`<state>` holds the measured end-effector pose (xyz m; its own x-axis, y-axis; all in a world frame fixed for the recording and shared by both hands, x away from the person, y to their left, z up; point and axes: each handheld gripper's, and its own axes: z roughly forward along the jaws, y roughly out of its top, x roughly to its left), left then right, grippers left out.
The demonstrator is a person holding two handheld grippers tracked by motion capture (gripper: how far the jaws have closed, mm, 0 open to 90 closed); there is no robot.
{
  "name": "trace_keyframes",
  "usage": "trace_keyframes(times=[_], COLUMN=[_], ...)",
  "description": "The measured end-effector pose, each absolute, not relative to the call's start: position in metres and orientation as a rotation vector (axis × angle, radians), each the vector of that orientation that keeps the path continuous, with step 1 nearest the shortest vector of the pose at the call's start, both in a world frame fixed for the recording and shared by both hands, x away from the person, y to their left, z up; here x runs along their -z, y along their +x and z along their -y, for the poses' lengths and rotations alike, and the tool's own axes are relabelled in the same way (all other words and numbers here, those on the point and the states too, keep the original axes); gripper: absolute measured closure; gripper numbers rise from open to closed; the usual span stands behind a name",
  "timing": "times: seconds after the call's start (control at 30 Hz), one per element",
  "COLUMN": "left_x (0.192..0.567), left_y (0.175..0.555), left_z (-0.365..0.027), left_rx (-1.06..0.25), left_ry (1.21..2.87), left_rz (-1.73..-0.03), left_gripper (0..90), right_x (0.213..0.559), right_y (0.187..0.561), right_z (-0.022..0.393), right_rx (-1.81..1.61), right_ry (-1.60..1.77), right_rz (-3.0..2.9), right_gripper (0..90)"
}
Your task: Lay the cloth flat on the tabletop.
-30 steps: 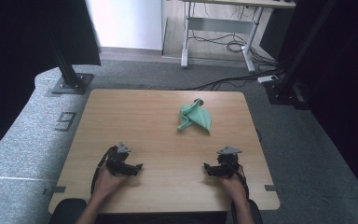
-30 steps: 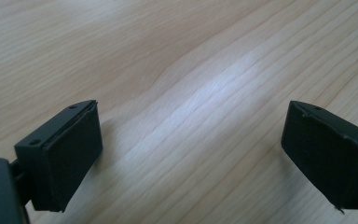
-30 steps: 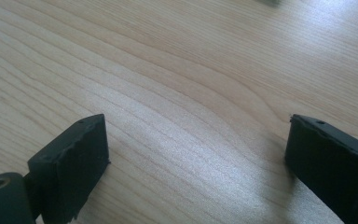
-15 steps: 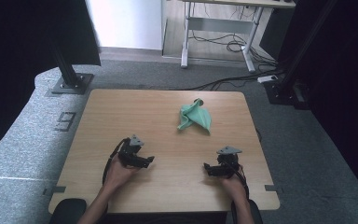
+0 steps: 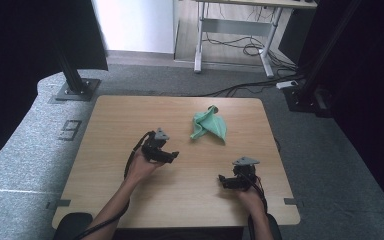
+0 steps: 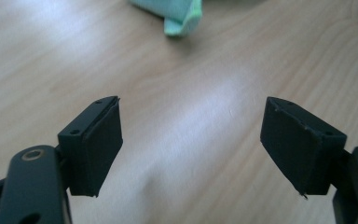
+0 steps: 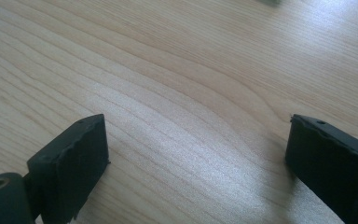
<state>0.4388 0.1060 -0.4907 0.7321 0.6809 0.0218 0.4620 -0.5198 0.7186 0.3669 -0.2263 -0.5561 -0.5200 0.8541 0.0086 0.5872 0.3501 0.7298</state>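
On the left side of the pale wooden table, the left gripper has travelled up and inward from the near edge toward the crumpled mint-green cloth. Its jaws have just been closing a little, yet they're apart with only bare wood between them, nothing held. That looks like a reach for the cloth, which lies right of centre toward the far edge, not touched. Nothing blocks the path. Further right, the right gripper sits where it was, jaws wide and empty, well short of the cloth.
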Motion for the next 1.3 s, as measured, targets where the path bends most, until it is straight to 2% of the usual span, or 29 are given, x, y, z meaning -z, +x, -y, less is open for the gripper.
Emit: trace_keyframes(times=[0.53,0.93,1.0,1.07,1.1,1.13,1.17,1.2,1.3], left_x=[0.496,0.511,0.513,0.514,0.515,0.516,0.516,0.515,0.512], left_y=[0.482,0.509,0.512,0.513,0.514,0.515,0.515,0.513,0.509], left_z=[-0.054,-0.039,-0.038,-0.037,-0.037,-0.037,-0.037,-0.039,-0.041], left_rx=[-0.342,-0.326,-0.325,-0.319,-0.302,-0.293,-0.303,-0.287,-0.284], left_ry=[2.262,2.261,2.265,2.266,2.261,2.261,2.263,2.244,2.237], left_rz=[-0.781,-0.821,-0.823,-0.828,-0.832,-0.835,-0.835,-0.838,-0.826], left_gripper=[38.0,52.0,56.5,66.8,66.8,77.8,77.8,85.2,86.9], right_x=[0.556,0.556,0.556,0.556,0.556,0.556,0.556,0.556,0.556], right_y=[0.367,0.367,0.367,0.367,0.367,0.367,0.367,0.367,0.367], right_z=[0.227,0.226,0.226,0.226,0.226,0.226,0.226,0.226,0.226], right_rx=[-0.983,-0.985,-0.985,-0.985,-0.985,-0.986,-0.986,-0.986,-0.987], right_ry=[1.261,1.262,1.262,1.261,1.261,1.26,1.26,1.258,1.257], right_rz=[-2.249,-2.249,-2.249,-2.25,-2.25,-2.251,-2.251,-2.252,-2.252], right_gripper=[5.4,5.1,5.1,5.1,5.1,5.1,5.1,5.2,5.2])
